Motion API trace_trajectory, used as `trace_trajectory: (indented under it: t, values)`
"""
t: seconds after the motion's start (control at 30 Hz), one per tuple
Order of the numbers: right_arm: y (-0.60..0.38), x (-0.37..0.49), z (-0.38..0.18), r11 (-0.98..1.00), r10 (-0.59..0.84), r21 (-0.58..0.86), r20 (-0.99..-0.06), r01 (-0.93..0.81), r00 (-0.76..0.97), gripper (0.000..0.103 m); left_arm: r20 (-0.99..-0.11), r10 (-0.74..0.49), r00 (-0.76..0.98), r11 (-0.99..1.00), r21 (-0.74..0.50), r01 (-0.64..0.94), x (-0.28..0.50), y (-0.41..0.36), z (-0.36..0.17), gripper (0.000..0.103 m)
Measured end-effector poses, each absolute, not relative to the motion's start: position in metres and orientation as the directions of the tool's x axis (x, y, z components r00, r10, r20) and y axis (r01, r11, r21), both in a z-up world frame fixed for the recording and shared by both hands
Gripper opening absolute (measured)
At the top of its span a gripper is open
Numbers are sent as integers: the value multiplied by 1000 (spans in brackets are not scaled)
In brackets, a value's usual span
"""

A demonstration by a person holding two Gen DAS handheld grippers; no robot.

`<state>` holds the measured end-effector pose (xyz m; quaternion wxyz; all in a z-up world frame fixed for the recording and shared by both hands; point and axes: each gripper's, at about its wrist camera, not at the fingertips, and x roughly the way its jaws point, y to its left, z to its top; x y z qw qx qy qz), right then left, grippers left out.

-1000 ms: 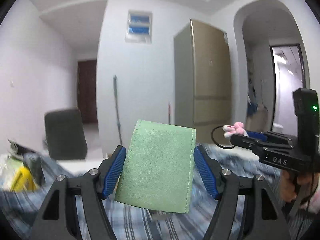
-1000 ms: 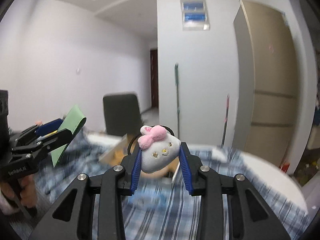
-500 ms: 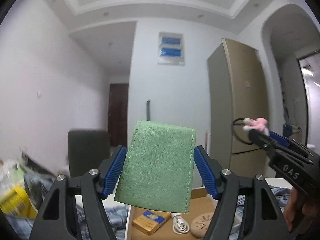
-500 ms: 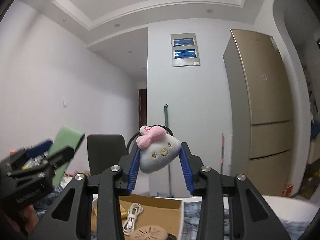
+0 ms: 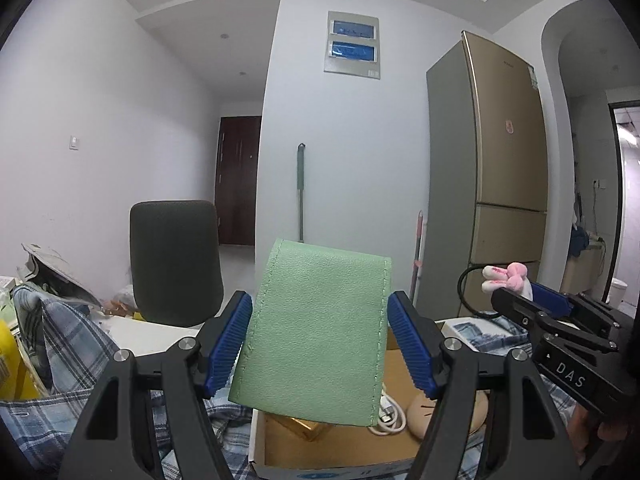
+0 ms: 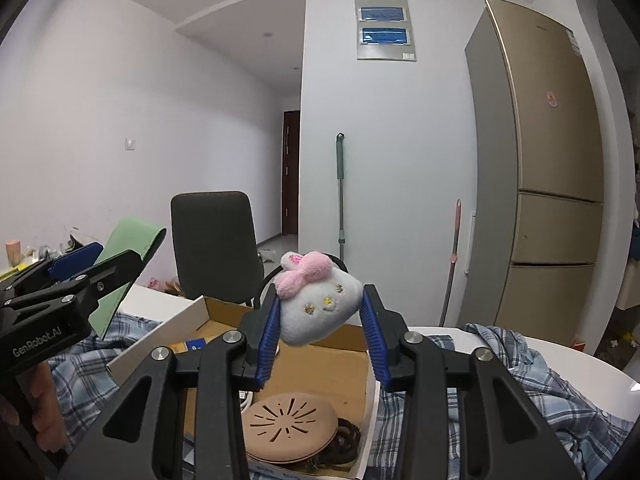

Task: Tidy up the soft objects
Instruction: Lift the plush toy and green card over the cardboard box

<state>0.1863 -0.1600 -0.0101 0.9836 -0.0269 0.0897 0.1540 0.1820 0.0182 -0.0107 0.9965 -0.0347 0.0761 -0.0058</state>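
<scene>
Green leather, a folded pouch (image 5: 316, 336), sits clamped between the blue-padded fingers of the left gripper (image 5: 320, 344), held up over an open cardboard box (image 6: 344, 364) on the worktop, whose plaid cloth (image 6: 516, 364) is rumpled around the box. Its body reads "GenRobot.AI" on one side. The right gripper (image 6: 322, 332), marked "DAS", has its fingers closed partway on a white plush toy (image 6: 316, 304) with a pink bow, also above the box.
</scene>
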Motion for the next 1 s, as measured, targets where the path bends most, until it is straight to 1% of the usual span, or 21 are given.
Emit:
trace_trajectory:
  t: [0.23, 0.4, 0.73, 0.93, 1.0]
  values:
    - [-158, 193, -17, 940, 322, -30, -242, -339, 915, 38, -200, -4, 980, 998, -64, -8, 185, 20, -23, 72]
    - [-156, 195, -20, 937, 326, -32, -270, -347, 906, 38, -244, -24, 969, 999, -52, 12, 192, 19, -30, 73]
    - [-153, 203, -26, 933, 329, -32, -325, -358, 887, 38, -284, -26, 959, 999, -44, 14, 194, 16, -33, 72]
    - [-152, 211, -28, 935, 322, -25, -361, -355, 875, 37, -357, -34, 933, 998, -63, 12, 208, 19, -36, 73]
    - [-151, 211, -29, 935, 321, -27, -367, -354, 873, 38, -362, -31, 932, 998, -65, 8, 209, 19, -36, 73]
